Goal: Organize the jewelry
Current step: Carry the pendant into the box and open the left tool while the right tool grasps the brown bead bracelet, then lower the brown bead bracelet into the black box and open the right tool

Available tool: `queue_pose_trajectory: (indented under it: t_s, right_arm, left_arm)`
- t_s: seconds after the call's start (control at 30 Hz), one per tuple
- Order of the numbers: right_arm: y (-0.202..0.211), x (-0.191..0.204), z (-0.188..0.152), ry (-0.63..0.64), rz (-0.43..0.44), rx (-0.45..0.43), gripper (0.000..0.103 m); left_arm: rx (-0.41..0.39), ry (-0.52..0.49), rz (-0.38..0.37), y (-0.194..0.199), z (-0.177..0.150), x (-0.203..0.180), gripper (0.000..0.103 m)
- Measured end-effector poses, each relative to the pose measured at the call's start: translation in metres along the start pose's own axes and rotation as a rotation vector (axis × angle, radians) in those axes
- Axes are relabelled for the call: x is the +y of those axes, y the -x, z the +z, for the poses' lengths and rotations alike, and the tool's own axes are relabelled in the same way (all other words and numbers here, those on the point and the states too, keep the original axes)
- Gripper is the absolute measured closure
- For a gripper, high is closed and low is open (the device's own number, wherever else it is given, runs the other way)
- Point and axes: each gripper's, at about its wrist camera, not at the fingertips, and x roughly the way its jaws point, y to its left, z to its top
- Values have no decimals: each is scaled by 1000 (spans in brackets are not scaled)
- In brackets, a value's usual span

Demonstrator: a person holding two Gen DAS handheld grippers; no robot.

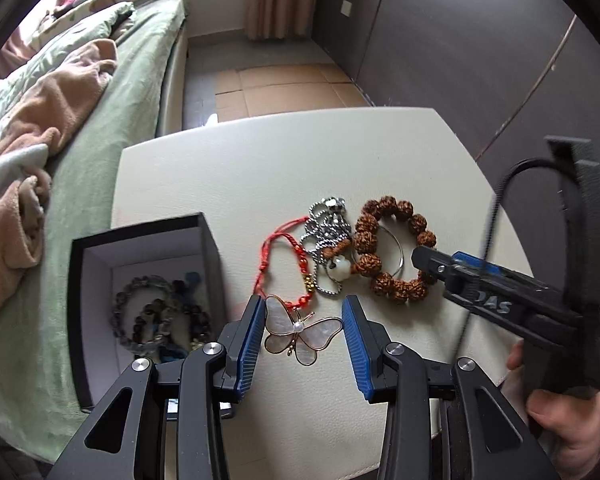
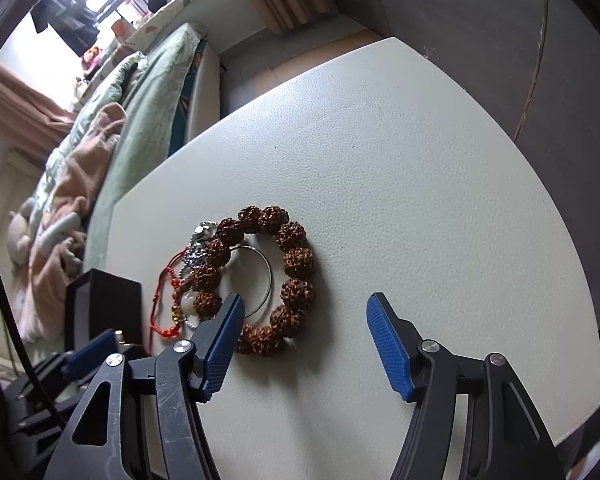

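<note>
Left claw (image 1: 303, 334) is spread wide over the counter (image 1: 260, 168), gripping nothing. The butterfly brooch (image 1: 302, 334) lies flat on the counter between its two blue pads; the left pad (image 1: 250, 344) touches or nearly touches a wing, the right pad stands apart from it.

Right claw (image 2: 305, 344) is likewise spread and holds nothing. The brown bead bracelet (image 2: 296, 264) lies on the counter just ahead of its left pad (image 2: 220, 344), which overlaps the near beads in view; contact cannot be confirmed. A thin wire hoop (image 2: 266, 280) lies inside the bracelet.

Left of the bracelet lie a silver chain (image 1: 326, 228) and a red cord (image 1: 284, 264), tangled close together. The black box (image 1: 148, 280), open at the counter's left edge, holds dark bead bracelets (image 1: 160, 316). A bed (image 1: 132, 80) stands beyond.
</note>
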Motion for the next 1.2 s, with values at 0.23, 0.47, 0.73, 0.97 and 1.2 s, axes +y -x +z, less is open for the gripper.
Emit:
queue_pose_trajectory:
  t_s: [0.23, 0.47, 0.73, 0.97, 1.2]
  right_arm:
    - [0, 11, 2, 51, -77, -8, 83]
    - [41, 6, -7, 17, 84, -104, 83]
    - [77, 31, -11, 40, 180, -179, 83]
    - [98, 58, -13, 80, 213, -213, 83]
    - [113, 85, -15, 134, 250, -230, 83]
  left_arm:
    - [-67, 34, -2, 32, 4, 21, 62]
    - [-99, 89, 2, 44, 6, 50, 62]
    - [-112, 175, -29, 49, 3, 76, 61]
    - [-170, 221, -61, 64, -2, 88, 19]
    - [-191, 269, -64, 75, -10, 110, 19]
